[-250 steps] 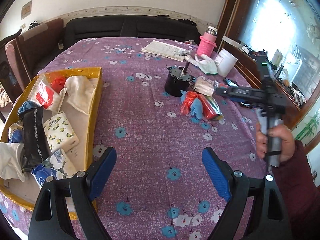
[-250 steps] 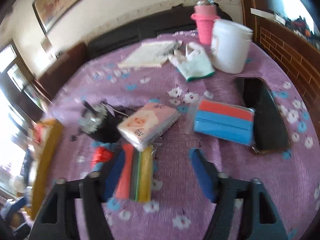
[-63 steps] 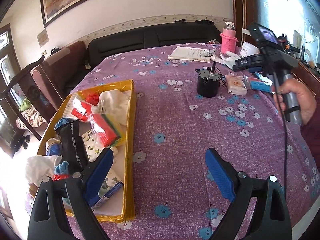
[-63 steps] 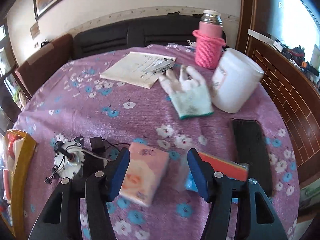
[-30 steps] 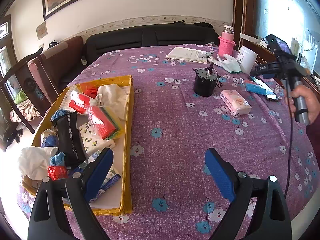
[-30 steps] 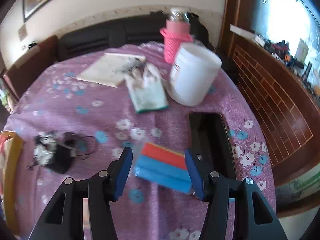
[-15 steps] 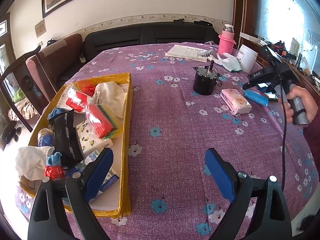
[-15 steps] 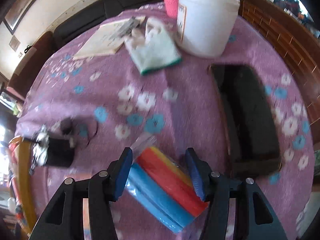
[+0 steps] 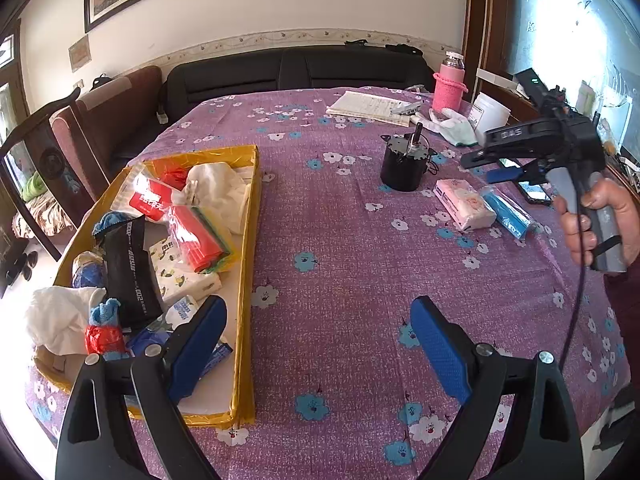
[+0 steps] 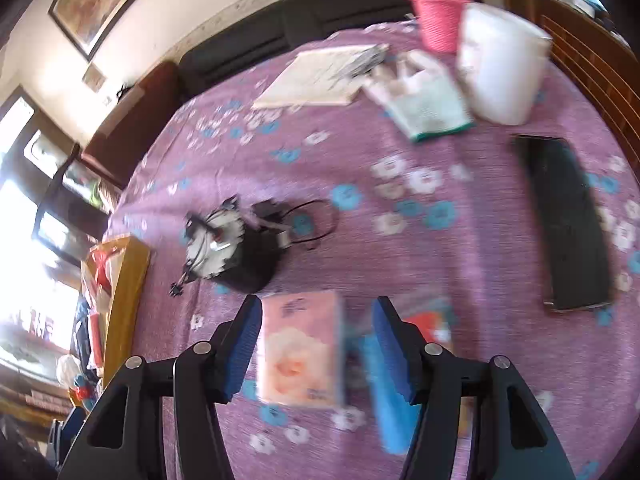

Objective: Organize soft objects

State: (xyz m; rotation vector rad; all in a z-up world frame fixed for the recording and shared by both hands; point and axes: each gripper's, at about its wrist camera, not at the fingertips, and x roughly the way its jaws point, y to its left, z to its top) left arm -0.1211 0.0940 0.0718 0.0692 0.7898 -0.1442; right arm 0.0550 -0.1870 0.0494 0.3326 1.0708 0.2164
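Note:
A pink tissue pack (image 10: 301, 348) lies on the purple flowered cloth, between the blue pads of my open right gripper (image 10: 318, 350), which hovers over it. A blue and red sponge pack (image 10: 394, 376) lies just right of it, partly behind the right finger. Both show in the left wrist view, the tissue pack (image 9: 464, 203) and the sponge pack (image 9: 508, 212), under the right gripper (image 9: 502, 164). The yellow tray (image 9: 245, 264) at the left holds several soft items. My left gripper (image 9: 316, 344) is open and empty, low over the tray's near right corner.
A black motor (image 9: 403, 166) with wires stands near the tissue pack. A white glove (image 10: 424, 100), a white tub (image 10: 500, 68), a pink bottle (image 10: 434, 4), a notebook (image 10: 320, 76) and a black phone (image 10: 566, 220) lie beyond. A sofa and chairs stand behind the table.
My right gripper has swung left from over the sponge pack to over the pink tissue pack. The left gripper has barely moved.

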